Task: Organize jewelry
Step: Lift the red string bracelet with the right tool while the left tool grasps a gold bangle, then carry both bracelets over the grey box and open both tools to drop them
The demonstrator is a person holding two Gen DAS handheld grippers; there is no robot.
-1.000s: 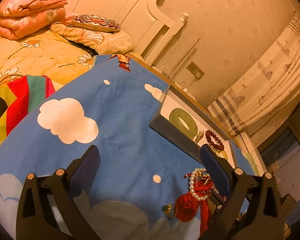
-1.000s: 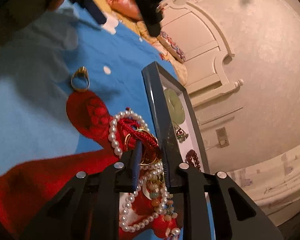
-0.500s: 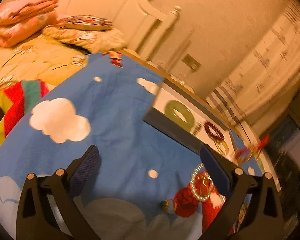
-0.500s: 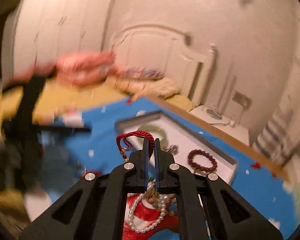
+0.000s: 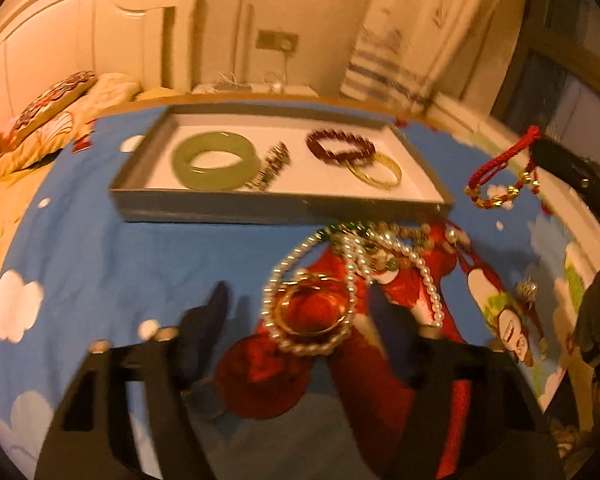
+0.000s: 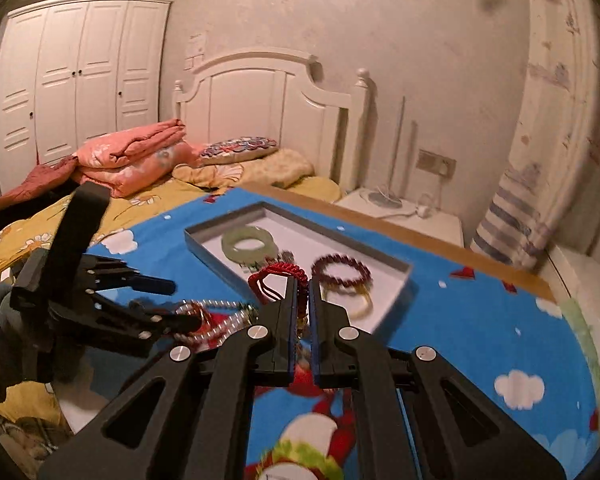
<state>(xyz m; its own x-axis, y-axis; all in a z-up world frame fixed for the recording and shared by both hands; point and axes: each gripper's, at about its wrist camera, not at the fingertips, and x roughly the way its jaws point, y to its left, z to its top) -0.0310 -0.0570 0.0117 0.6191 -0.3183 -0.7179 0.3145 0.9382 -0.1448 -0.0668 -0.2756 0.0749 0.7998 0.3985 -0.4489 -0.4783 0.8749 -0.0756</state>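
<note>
The task looks partly done. The grey tray point(image 5: 228, 210) on the blue cartoon cloth point(image 5: 100, 248) already holds a green jade bangle point(image 5: 216, 160), a small dark beaded piece point(image 5: 272, 166), a dark red bead bracelet point(image 5: 340, 147) and a gold bangle point(image 5: 376, 172). The right gripper point(image 6: 302, 280) has its jaws pressed together on a red cord bracelet point(image 5: 500, 168) with gold beads, which hangs clear of the cloth, just to the right of the tray, so it is likely the next piece to go in. The left gripper point(image 5: 296, 312) hovers with jaws spread over the remaining heap: a pearl strand point(image 5: 352, 264), another gold bangle point(image 5: 312, 308) and mixed beads, lying just in front of the tray. A small ornament point(image 5: 526, 290) lies apart at the right.
</note>
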